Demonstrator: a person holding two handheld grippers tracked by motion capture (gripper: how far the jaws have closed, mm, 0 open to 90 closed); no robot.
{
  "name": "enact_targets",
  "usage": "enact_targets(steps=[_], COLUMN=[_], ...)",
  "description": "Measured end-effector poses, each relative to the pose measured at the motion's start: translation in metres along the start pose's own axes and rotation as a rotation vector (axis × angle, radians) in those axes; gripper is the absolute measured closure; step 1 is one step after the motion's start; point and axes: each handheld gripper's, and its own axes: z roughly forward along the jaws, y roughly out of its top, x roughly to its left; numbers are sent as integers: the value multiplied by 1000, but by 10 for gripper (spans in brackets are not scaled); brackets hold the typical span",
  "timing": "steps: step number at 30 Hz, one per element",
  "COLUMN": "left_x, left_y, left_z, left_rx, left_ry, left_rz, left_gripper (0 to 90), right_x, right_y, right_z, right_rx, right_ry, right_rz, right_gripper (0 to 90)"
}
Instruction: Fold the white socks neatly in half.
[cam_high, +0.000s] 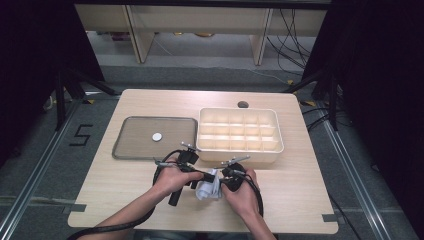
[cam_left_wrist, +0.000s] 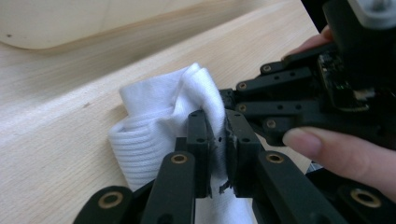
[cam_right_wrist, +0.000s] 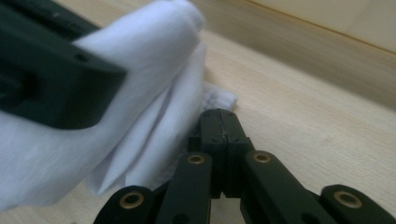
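On the pale tabletop (cam_high: 125, 200), in front of the divided box (cam_high: 240, 131), both grippers met at a white cloth (cam_high: 208, 186). Left gripper (cam_left_wrist: 216, 140) fingers pinched it. Right gripper (cam_right_wrist: 220, 135) fingers closed, apparently gripping its edge; folding seemed unfinished.

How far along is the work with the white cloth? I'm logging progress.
Done: little that shows; the divided box holds nothing. In hand: the left gripper pinches the white cloth; the shut right gripper meets the cloth's edge. Left: finishing the bundle.
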Motion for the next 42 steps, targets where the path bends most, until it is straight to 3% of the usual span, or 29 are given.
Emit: enact_targets(steps=[8, 12, 13, 15, 17, 18, 22, 23, 24, 26, 28, 30, 32, 33, 34, 35, 36, 38, 39, 42], left_x=[1, 2, 3, 3, 3, 4, 2, 2, 3, 1, 1, -1, -3, -2, -4, -3, -2, -2, -2, -2], left_y=[0, 0, 0, 0, -1, -1, -2, -2, -2, -3, -3, -4, -4, -4, -5, -5, -4, -4, -4, -5], left_z=[1, 0, 0, 0, 2, 1, 1, 1, 0, 2, 3, 5, 5, 3, 6, 6, 4, 4, 4, 5], left_rx=[-5, -2, 2, 5, -1, 7, 5, 9, 28, 14, 28, 14, 16, 38, 7, 13, 53, 51, 51, 54], left_ry=[3, 21, 31, 42, 49, 57, 71, 74, 80, 84, 98, 100, 116, 121, 120, 121, 136, 137, 138, 138], left_rz=[-6, 10, 16, 16, 21, 33, 40, 42, 71, 58, 76, 76, 88, 115, 93, 103, 144, 150, 152, 152], left_gripper=[811, 810, 810, 809, 808, 808, 807, 806, 806, 805, 804, 803, 801, 801, 801, 800, 800, 799, 799, 796], right_x=[5, 9, 8, 7, 8, 5, -5, -8, -9, -11, -12, -14, -10, -9, -8, -8, -5, -3, -5, -2], right_y=[1, 1, 1, 1, 1, 2, 9, 12, 14, 20, 27, 33, 38, 39, 41, 42, 43, 44, 43, 44], right_z=[4, 5, 5, 5, 3, 2, -11, -16, -19, -24, -28, -29, -28, -27, -26, -23, -23, -19, -17, -14], right_rx=[5, 10, 1, 4, 12, -8, -53, -66, -75, -94, -100, -97, -102, -107, -104, -106, -101, -69, -88, -75], right_ry=[20, 25, 24, 31, 35, 56, 78, 80, 84, 89, 76, 81, 85, 90, 104, 93, 113, 122, 126, 132], right_rz=[-35, -14, -36, -34, -9, -17, 62, 110, 135, 177, 179, 175, 214, 206, 218, 197, 216, 226, 178, 221], right_gripper=[900, 900, 900, 900, 900, 895, 845, 816, 800, 766, 735, 718, 701, 688, 679, 672, 668, 661, 661, 666])
